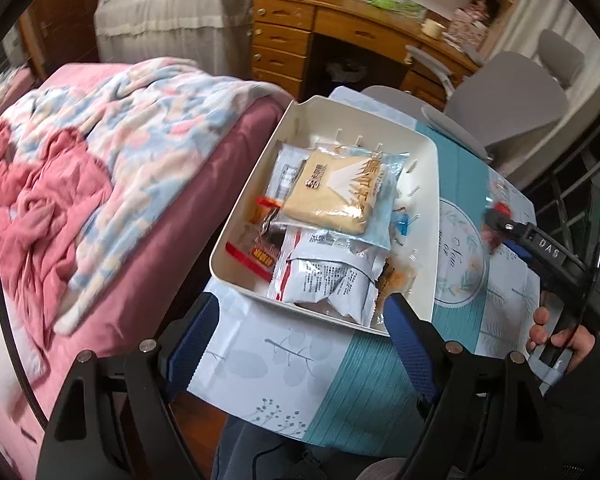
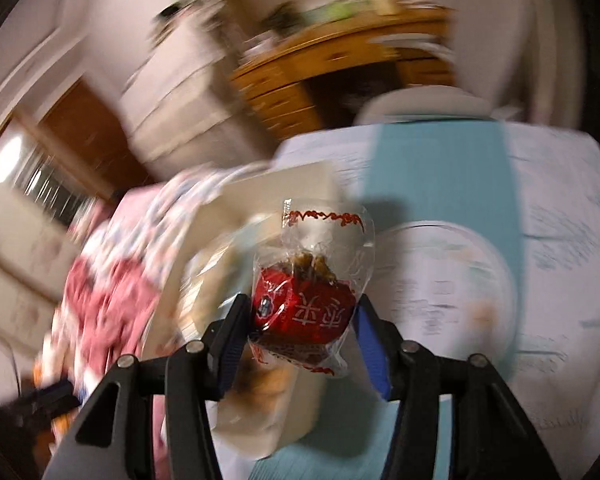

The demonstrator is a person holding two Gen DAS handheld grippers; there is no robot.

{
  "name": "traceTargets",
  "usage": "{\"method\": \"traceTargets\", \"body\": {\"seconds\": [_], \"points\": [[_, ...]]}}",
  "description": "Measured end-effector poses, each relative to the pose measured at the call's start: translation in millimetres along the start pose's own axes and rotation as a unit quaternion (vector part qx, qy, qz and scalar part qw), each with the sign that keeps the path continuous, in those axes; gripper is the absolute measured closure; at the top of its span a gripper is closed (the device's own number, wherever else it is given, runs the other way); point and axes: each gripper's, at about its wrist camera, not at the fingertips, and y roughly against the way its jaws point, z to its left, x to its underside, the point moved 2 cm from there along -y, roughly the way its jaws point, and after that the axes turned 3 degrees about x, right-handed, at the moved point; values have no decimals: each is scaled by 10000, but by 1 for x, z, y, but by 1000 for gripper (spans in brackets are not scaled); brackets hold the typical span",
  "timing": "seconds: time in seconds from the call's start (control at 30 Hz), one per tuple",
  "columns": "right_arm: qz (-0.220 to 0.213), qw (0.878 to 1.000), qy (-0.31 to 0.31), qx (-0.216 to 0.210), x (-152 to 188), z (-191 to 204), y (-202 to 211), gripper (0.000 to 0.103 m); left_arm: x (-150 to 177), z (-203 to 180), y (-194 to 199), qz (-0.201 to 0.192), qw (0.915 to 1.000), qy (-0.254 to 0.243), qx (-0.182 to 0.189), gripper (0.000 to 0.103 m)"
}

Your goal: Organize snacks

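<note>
A white bin [image 1: 320, 116] sits on the table's left side, and several snack packets lie in it: a tan one [image 1: 332, 196] on top and a white one [image 1: 328, 284] nearest me. My left gripper [image 1: 300, 328] hangs over the bin's near edge, open, with nothing between its blue pads. My right gripper [image 2: 300, 336] is shut on a clear packet with a red wrapped snack [image 2: 304, 312] inside, lifted above the table. In the left wrist view the right gripper [image 1: 496, 220] shows to the right of the bin, blurred, with the red packet at its tip.
The table wears a blue and white cloth [image 1: 356, 376] with a round print. A bed [image 1: 172, 240] with pink and pastel blankets lies close on the left. A grey chair [image 1: 512, 96] and a wooden desk [image 1: 300, 32] stand behind. A hand [image 1: 556, 332] holds the right gripper.
</note>
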Motion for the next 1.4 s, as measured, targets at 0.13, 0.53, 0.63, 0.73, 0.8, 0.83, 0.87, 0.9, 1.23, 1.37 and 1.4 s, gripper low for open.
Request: {"method": "traceTargets", "body": {"seconds": [0.13,0.53,0.63,0.73,0.8,0.83,0.87,0.9,1.23,1.37,1.4], "points": [[189,9973,566,435,16,43,-10,22,-12,9,7,-42,9994,-277,182,20],[-40,9885,-899,1213,110,43,41,4,-23,8,16,-14,9847,-1475,928,20],[30,9761,-1288,1747,138,36,65,4,-15,-3,15,-40,9770,-1776,1181,20],[160,9603,-1824,2107,161,29,94,3,-1,-14,10,123,9697,-2023,1365,20],[77,9552,-2096,2089,171,28,115,3,6,-21,8,223,9669,-2096,1436,20],[41,9540,-2147,2093,174,29,122,3,10,-25,8,245,9657,-2138,1454,20],[-19,9527,-2194,2101,177,31,135,3,15,-30,10,241,9644,-2184,1471,20],[-45,9529,-2192,2096,177,32,139,3,19,-35,13,223,9634,-2216,1495,20],[-6,9695,-1555,1895,170,53,192,3,58,-68,59,286,9664,-2118,1430,12],[-46,9751,-1319,1782,175,59,211,3,70,-78,89,20,9715,-2003,1270,1],[-88,9759,-1258,1779,176,59,215,3,73,-80,93,-13,9724,-1968,1251,1]]}}
